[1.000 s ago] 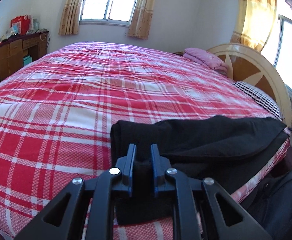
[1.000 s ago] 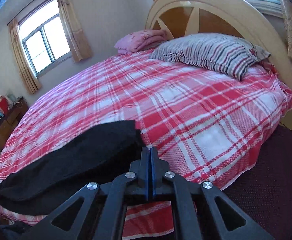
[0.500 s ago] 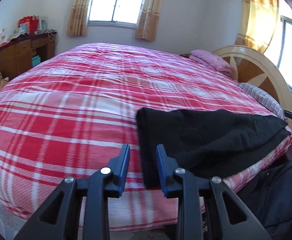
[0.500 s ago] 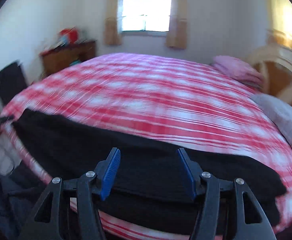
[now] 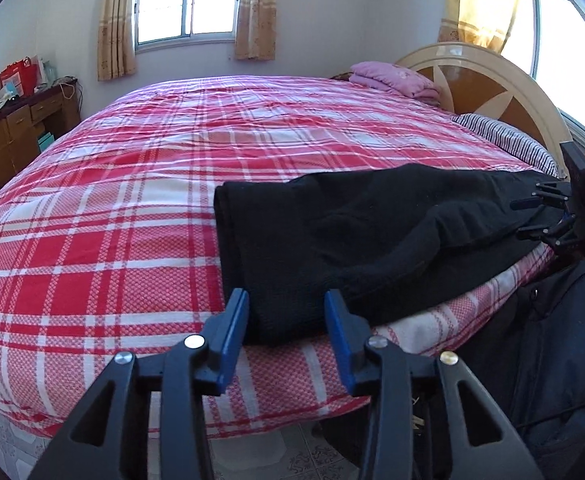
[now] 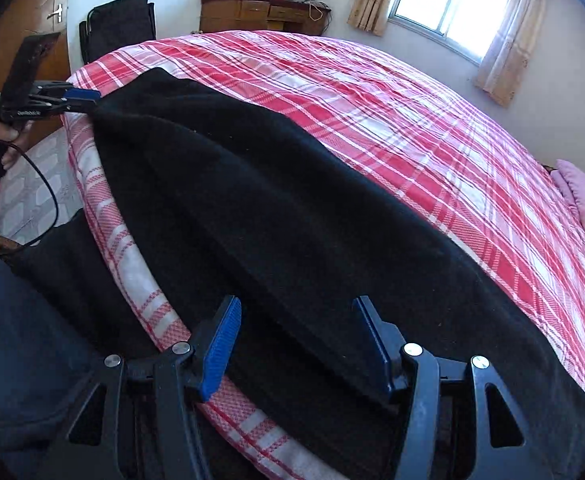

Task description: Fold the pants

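Our left claw [image 5: 286,322] is spread wide, its blue pads either side of the near end of the black pants [image 5: 356,236], with nothing pinched between them. Our right claw [image 6: 298,338] is spread too, its pads straddling the other end of the same dark cloth without closing on it. From the right wrist view we see the left claw [image 6: 86,100] at the far end of the pants, where its tips meet the fabric edge; whether they touch it we cannot tell. From the left wrist view the right claw [image 5: 548,216] sits at the opposite end. The pants lie lengthwise along the near edge of the bed [image 5: 112,208], on its red plaid cover. Beyond, a folded pink blanket [image 5: 396,82] and a striped pillow [image 5: 504,140] rest by the headboard [image 5: 488,80], and a wooden dresser [image 5: 16,132] stands by the wall
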Motion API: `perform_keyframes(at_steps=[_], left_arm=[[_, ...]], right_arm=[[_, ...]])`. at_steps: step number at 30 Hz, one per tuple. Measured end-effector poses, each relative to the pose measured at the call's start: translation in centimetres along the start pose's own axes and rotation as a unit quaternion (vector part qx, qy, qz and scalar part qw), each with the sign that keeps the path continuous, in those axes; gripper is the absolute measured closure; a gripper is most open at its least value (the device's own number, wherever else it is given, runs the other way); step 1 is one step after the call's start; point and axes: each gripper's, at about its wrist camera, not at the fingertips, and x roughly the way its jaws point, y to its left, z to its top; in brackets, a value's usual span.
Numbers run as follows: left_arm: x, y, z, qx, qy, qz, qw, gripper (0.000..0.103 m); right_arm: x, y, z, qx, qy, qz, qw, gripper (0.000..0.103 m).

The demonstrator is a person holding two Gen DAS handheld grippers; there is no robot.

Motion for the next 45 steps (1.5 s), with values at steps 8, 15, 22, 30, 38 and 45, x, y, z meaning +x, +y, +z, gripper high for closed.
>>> perform_keyframes(at_steps=[8, 15, 22, 30, 38, 45], left_arm=[[1.2, -0.6, 0.0, 0.007, 0.021, 0.011, 0.9997, 0.06], [1.5, -0.3, 0.2, -0.006, 0.026, 0.02, 0.9994, 0.087], [0.6, 1.6, 1.5, -0.061, -0.001, 0.001, 0.9981, 0.094], [-0.6, 3.1, 3.2, -0.073, -0.033, -0.003, 0.9968, 0.095], [0.3, 3.7, 1.2, -0.074, -0.005, -0.014, 0.9971, 0.095], [0.5, 3.8, 0.2, -0.069, 0.003, -0.023, 0.9973, 0.094]], right_arm=[[0.7, -0.9, 0.5, 0.007, 0.001, -0.008, 1.0, 0.043], [2.1, -0.8, 0.6, 0.004, 0.009, -0.007, 1.0, 0.053], [1.9, -0.9, 1.3, 0.012, 0.006, 0.014, 1.0, 0.091], [-1.5, -1.0, 3.0, 0.027, -0.021, 0.042, 0.999, 0.099], [-0.8, 1.1, 1.7, -0.002, 0.012, 0.05, 0.999, 0.099], [1.4, 0.5, 0.5, 0.011, 0.05, 0.078, 0.996, 0.099]])
